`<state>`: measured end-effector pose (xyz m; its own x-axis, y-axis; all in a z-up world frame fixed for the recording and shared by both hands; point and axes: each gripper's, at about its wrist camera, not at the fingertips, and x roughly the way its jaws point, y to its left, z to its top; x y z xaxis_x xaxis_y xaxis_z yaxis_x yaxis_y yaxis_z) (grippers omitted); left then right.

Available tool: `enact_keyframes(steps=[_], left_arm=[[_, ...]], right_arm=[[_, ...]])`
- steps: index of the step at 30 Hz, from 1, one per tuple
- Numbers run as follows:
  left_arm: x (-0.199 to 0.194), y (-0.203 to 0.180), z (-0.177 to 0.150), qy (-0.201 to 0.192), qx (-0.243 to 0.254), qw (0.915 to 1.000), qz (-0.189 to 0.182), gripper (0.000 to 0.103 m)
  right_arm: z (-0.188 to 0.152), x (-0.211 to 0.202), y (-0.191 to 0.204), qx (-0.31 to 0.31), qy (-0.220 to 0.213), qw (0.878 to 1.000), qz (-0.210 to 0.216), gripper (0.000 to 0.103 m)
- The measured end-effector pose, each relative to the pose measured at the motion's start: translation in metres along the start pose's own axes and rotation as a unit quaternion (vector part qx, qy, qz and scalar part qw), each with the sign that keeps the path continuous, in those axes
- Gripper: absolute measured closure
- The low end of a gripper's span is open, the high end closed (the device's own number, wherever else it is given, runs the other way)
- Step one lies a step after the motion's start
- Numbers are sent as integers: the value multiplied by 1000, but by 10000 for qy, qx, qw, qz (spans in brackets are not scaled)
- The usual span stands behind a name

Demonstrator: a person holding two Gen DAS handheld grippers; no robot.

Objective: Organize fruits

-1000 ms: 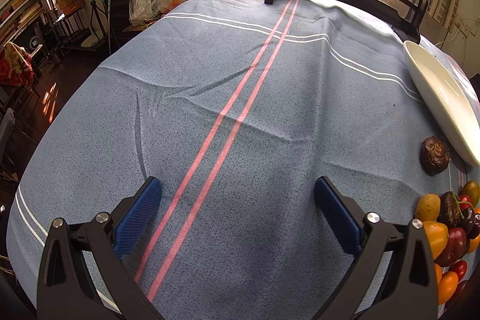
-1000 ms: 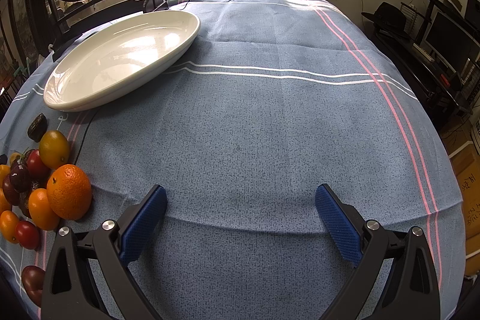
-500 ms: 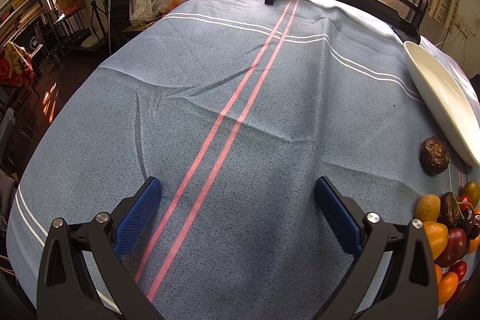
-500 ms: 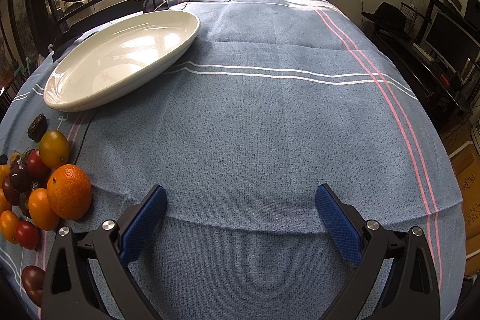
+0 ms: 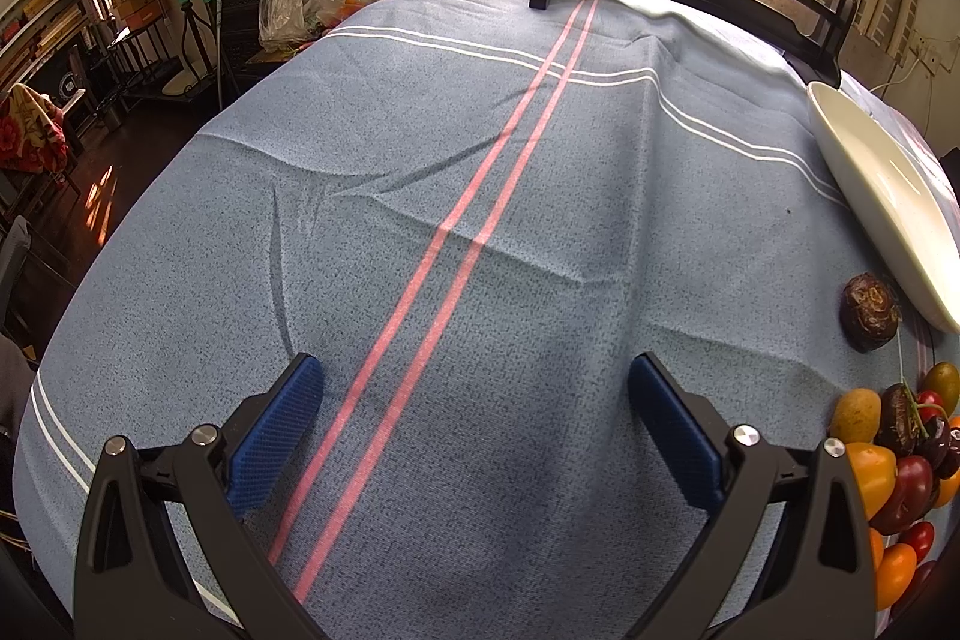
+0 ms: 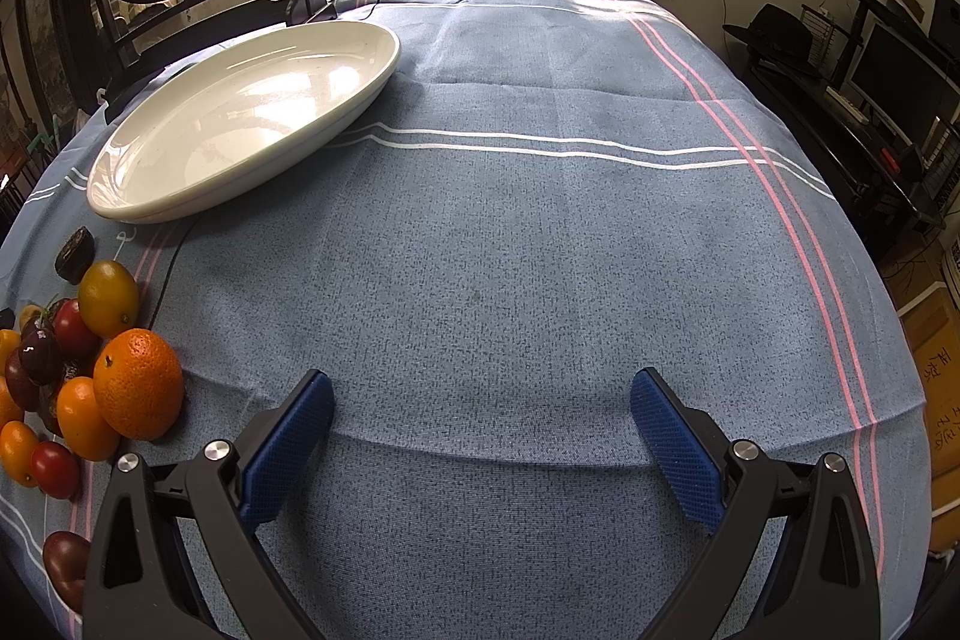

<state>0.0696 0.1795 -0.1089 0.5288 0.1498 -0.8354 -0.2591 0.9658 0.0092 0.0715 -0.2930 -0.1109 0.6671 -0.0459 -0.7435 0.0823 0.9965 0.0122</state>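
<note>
both grippers hang spread and empty over the blue tablecloth (image 6: 510, 280). the fruit pile (image 6: 90, 376) lies just before the white plate (image 6: 240, 124), left of the right gripper (image 6: 480, 400), right of the left gripper (image 5: 474, 388).

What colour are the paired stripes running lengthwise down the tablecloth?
Pink, on the blue tablecloth; clearest in the left wrist view.

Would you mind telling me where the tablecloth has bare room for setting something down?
The blue tablecloth lies bare from the white oval plate across to the pink stripes, and ahead of both open grippers. It is crowded at the fruit pile, around the orange, below the plate.
</note>
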Motion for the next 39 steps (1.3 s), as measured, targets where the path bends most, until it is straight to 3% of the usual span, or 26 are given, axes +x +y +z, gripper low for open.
enact_keyframes(steps=[31, 34, 35, 37, 39], left_arm=[[0, -1, 0, 4, -107, 9999, 42, 4], [-4, -15, -2, -42, -436, 9974, 567, 4], [-9, -24, -4, -97, -367, 9949, 939, 4], [-18, -36, -8, -45, -290, 9801, 1963, 4], [-26, -48, -9, -61, -190, 9672, 2532, 4]], right_arm=[[0, 0, 0, 0, 1, 10000, 0, 3], [0, 0, 0, 0, 1, 10000, 0, 3], [0, 0, 0, 0, 1, 10000, -1, 3], [0, 0, 0, 0, 1, 10000, 0, 3], [0, 0, 0, 0, 2, 10000, -1, 3]])
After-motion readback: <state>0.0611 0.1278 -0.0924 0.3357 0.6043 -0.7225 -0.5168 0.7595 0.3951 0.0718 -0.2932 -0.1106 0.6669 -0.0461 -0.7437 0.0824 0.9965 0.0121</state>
